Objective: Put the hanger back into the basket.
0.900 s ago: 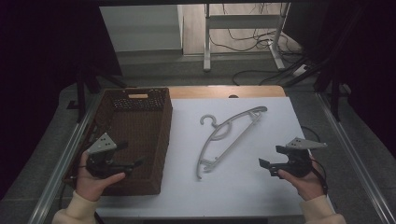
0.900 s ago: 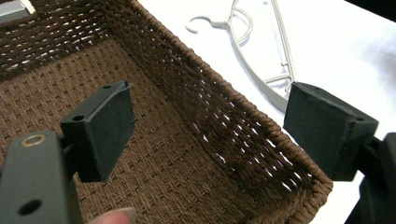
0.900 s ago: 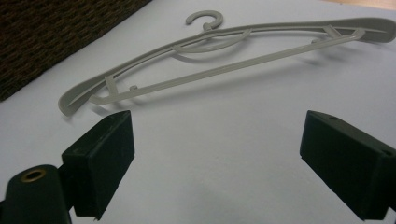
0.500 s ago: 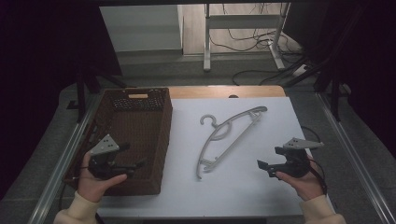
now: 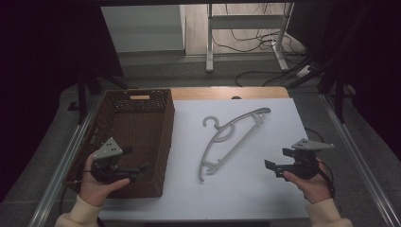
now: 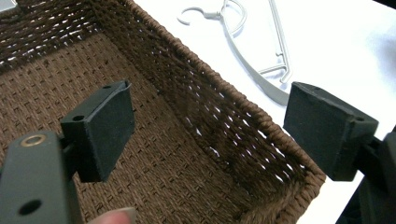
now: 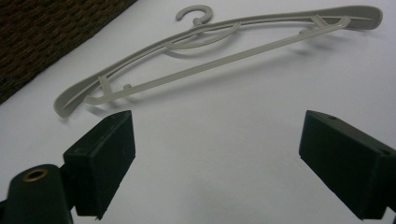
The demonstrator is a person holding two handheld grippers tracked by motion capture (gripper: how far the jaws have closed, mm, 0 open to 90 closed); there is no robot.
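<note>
White table (image 5: 265, 198) carries a grey hanger (image 5: 230, 137) at centre, just right of the wicker basket (image 5: 161, 142), whose near-left corner hides behind the empty, wide-open left gripper (image 5: 137, 169). Right gripper (image 5: 270, 165), near right, gapes empty too.

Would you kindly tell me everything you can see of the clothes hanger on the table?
The hanger is pale grey and looks like plastic, with an open hook, two curved shoulders, a thin straight bottom bar and small notches near the ends. It lies flat and slantwise on the white table top, hook toward the brown woven basket but apart from it. Nothing touches it but the table; it looks whole and bears no clothes.
</note>
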